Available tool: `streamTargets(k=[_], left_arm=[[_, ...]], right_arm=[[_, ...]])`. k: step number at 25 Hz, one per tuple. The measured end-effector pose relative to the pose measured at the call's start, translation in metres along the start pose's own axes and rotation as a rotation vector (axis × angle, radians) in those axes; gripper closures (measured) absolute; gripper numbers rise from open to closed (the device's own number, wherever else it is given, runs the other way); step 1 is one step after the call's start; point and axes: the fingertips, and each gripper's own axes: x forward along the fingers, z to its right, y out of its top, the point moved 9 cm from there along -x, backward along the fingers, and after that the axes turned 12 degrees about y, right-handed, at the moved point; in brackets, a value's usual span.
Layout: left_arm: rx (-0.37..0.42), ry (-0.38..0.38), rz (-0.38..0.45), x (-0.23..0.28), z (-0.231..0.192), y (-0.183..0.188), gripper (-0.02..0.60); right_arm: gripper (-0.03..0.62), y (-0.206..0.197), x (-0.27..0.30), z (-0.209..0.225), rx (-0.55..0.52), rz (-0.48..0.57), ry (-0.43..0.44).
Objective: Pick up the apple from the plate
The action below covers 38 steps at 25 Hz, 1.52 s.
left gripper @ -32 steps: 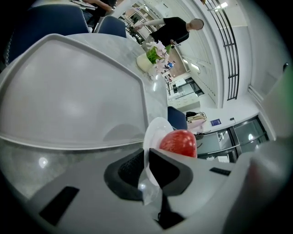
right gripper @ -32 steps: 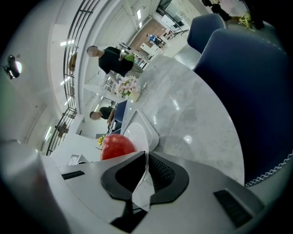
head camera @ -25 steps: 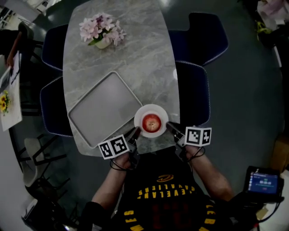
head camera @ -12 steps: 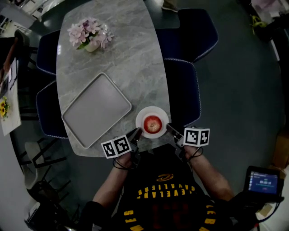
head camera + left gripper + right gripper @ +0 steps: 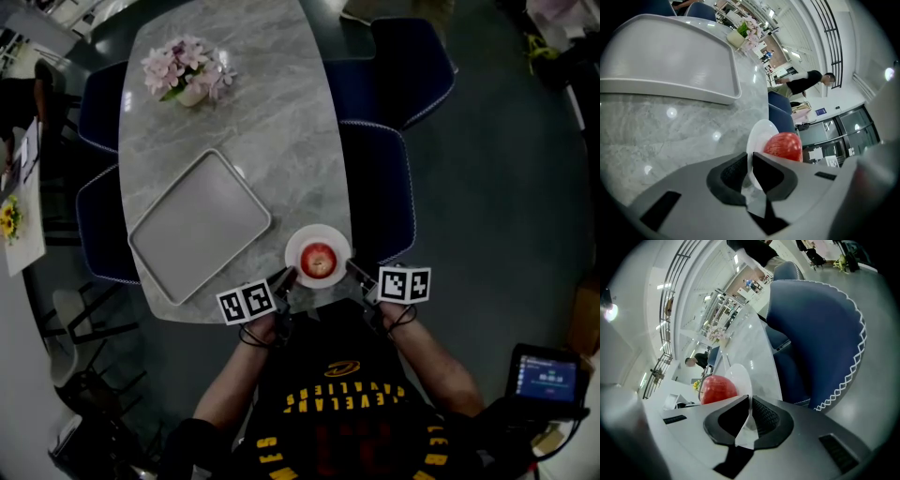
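Since 0.5 s ago both grippers have edged in slightly toward the plate; plate and apple unchanged at the near edge of the table, just beside the tray. Left gripper: jaws nearly together with the plate's white rim pinched between the pads, apple just beyond them. Right gripper: same, jaws clamped on the opposite rim of the plate, apple sitting untouched in the plate's centre.

Office lounge: marble table, blue chairs, railings.
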Motion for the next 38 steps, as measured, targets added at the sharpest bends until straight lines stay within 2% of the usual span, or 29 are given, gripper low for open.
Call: streamTargets(k=[17,38], left_arm=[[0.025,0.052,-0.017,0.020,-0.013,-0.005,0.543],[0.030,0.080,-0.049,0.030,-0.017,-0.001,0.543]], right_arm=[[0.562,-0.009,0.014,0.024,-0.015,-0.029,-0.039],[0.562,-0.009,0.019,0.034,0.017,-0.028,-0.026]])
